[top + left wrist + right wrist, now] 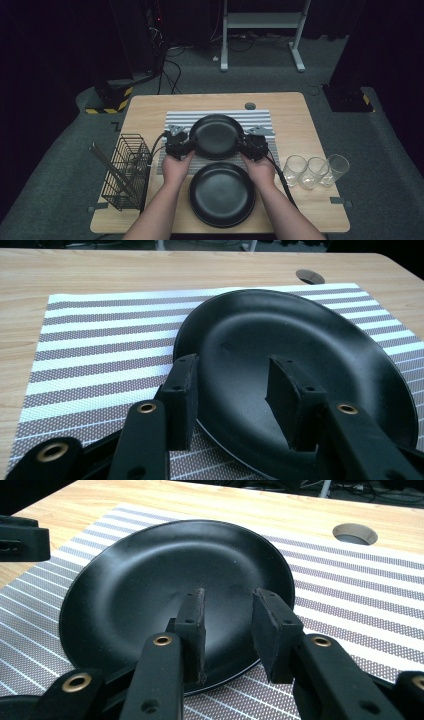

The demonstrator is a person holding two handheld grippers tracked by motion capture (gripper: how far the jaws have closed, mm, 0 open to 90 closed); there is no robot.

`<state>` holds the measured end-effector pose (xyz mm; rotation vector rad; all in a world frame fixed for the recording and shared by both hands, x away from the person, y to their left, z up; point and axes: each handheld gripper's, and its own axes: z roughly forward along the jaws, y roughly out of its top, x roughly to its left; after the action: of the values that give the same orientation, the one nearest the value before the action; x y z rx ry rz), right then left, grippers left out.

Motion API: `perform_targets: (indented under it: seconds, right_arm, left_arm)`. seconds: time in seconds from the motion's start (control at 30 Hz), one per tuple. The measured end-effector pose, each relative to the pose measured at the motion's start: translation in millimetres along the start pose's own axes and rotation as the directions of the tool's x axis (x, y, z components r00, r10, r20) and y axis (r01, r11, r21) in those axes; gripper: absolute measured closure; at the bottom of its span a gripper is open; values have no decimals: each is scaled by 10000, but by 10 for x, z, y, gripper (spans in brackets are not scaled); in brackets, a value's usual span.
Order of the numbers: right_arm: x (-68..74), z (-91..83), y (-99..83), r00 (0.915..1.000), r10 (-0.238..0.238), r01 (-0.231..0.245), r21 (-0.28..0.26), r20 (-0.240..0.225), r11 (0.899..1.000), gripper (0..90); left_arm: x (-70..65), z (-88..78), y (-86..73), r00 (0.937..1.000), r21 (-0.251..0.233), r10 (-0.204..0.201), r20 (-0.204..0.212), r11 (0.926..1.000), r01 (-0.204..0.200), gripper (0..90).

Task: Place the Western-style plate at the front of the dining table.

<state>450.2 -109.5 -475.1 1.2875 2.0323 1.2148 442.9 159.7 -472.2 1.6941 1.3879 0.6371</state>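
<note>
A black plate (pixel 216 136) lies on a grey striped placemat (pixel 175 120) at the table's middle. My left gripper (pixel 189 145) is at its left rim and my right gripper (pixel 245 145) at its right rim. In the left gripper view the jaws of the left gripper (pixel 232 370) stand apart astride the rim of the plate (pixel 300 335), one over the placemat (pixel 100 335), one over the plate's inside, pads not pressing. In the right gripper view the right gripper (pixel 231 600) is open over the near rim of the plate (pixel 150 580).
A second black plate (pixel 221 194) sits nearer the person, between the forearms. A black wire rack (pixel 125 172) stands at the table's left edge, and three clear glasses (pixel 314 170) stand at the right. A cable hole (pixel 250 106) lies behind the placemat.
</note>
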Motion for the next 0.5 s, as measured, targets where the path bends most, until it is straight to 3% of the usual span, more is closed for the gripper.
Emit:
perform_targets:
  seconds: [0.37,0.5]
  right_arm:
    - [93,-93,-80,9987,-486,485,-89,-137,9988,684]
    - [132,-139,-112,9973,-592,584,-181,-445,9981,693]
  left_arm:
    - [-57,-82,-89,9987,-123,398,304,9991,-395,525]
    - [-84,-104,-137,9987,-156,351,369,9993,-346,531]
